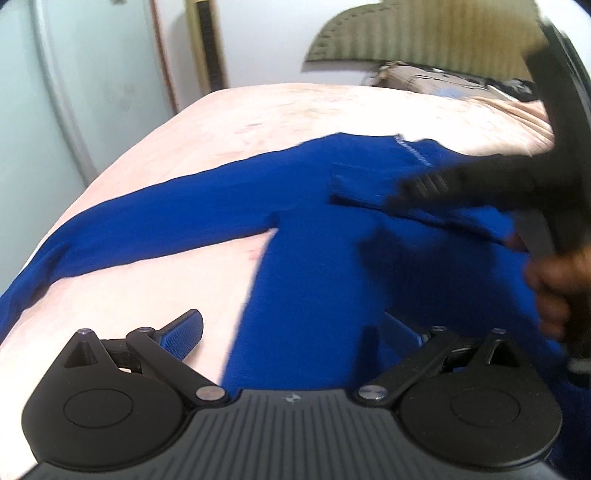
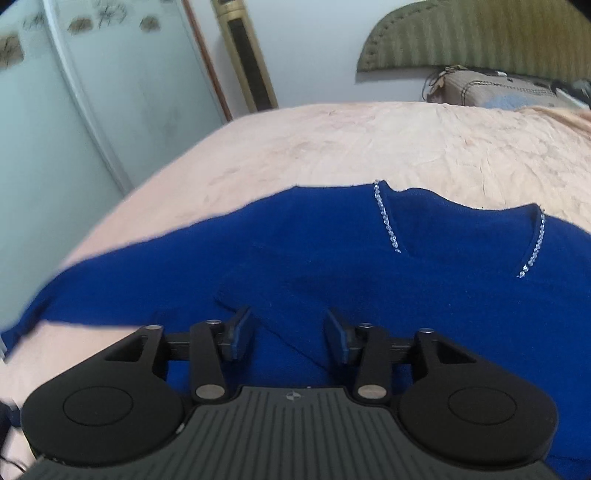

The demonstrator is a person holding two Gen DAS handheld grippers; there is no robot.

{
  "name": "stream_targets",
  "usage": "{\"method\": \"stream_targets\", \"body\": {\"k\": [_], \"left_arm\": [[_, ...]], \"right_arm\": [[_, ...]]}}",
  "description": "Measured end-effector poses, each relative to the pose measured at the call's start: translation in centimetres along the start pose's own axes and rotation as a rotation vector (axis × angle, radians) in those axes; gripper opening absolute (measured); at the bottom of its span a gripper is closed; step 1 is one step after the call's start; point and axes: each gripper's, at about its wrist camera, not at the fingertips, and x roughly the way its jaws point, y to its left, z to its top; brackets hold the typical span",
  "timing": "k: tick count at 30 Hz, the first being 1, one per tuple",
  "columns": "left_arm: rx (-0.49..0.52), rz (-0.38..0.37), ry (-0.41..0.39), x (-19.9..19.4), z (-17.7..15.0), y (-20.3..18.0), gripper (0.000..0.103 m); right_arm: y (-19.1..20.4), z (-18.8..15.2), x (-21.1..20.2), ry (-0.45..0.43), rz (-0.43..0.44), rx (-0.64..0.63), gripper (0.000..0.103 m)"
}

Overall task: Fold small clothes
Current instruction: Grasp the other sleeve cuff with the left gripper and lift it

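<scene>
A royal-blue long-sleeved sweater (image 1: 317, 236) lies flat on a pink bedspread (image 1: 147, 280). Its left sleeve (image 1: 122, 221) stretches out to the left. Its right sleeve is folded across the chest, cuff (image 2: 236, 291) up. Bead trim (image 2: 386, 218) edges the neckline. My left gripper (image 1: 291, 332) is open and empty, low over the sweater's left side. My right gripper (image 2: 290, 334) is open, its jaws either side of the folded sleeve near the cuff, holding nothing. It also shows blurred in the left wrist view (image 1: 436, 188).
The bedspread (image 2: 332, 147) runs back to a green padded headboard (image 2: 480, 33) with a tan cushion (image 2: 495, 88) below it. A pale cabinet (image 2: 74, 129) and a gold upright panel (image 2: 247, 55) stand left of the bed.
</scene>
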Motion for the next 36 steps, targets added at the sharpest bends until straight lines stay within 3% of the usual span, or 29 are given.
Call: {"method": "stream_targets", "body": {"k": [3,6,8,11,14,18,25,29,31,35,36], "left_arm": [[-0.051,0.030,-0.017,-0.1,0.1,2.2,0.103],[-0.137,0.081,-0.034,0.1,0.3,5.1,0.103],[-0.242,0.093,-0.030,0.4,0.3,7.8,0.103],[-0.441,0.084,-0.032,0.7,0.0,12.2,0.103],[-0.661,0.059,-0.039,0.9,-1.0,16.4,0.103],[-0.901,0.007,-0.122,1.2,-2.8,20.8,0.103],[-1.145,-0.081,-0.178,3.2,-3.5,25.1,0.103],[-1.375,-0.142,-0.253,4.2,-4.9,27.6,0.103],[-1.435,-0.147,-0.274,4.5,-5.2,28.6,0.102],[-1.456,-0.110,-0.290,5.0,-4.5,30.0,0.099],[-1.461,-0.106,-0.283,5.1,-4.3,30.2,0.082]], "right_arm": [[0.5,-0.5,-1.0,-0.027,-0.020,-0.021,0.053],[1.1,-0.8,-3.0,-0.070,0.034,-0.032,0.056],[1.7,-1.0,-3.9,-0.092,0.051,-0.048,0.064],[2.4,-1.9,-4.9,-0.094,0.066,-0.071,0.066],[2.8,-2.9,-5.6,-0.079,0.094,-0.067,0.066],[2.9,-4.0,-6.0,-0.070,0.102,-0.059,0.067],[2.3,-4.8,-6.0,-0.080,0.083,-0.028,0.069],[1.7,-5.4,-6.0,-0.073,0.075,-0.010,0.071],[1.2,-5.7,-5.8,-0.066,0.071,0.004,0.072],[0.4,-6.2,-5.6,-0.052,0.073,0.024,0.072],[0.3,-6.3,-5.6,-0.049,0.071,0.027,0.072]]}}
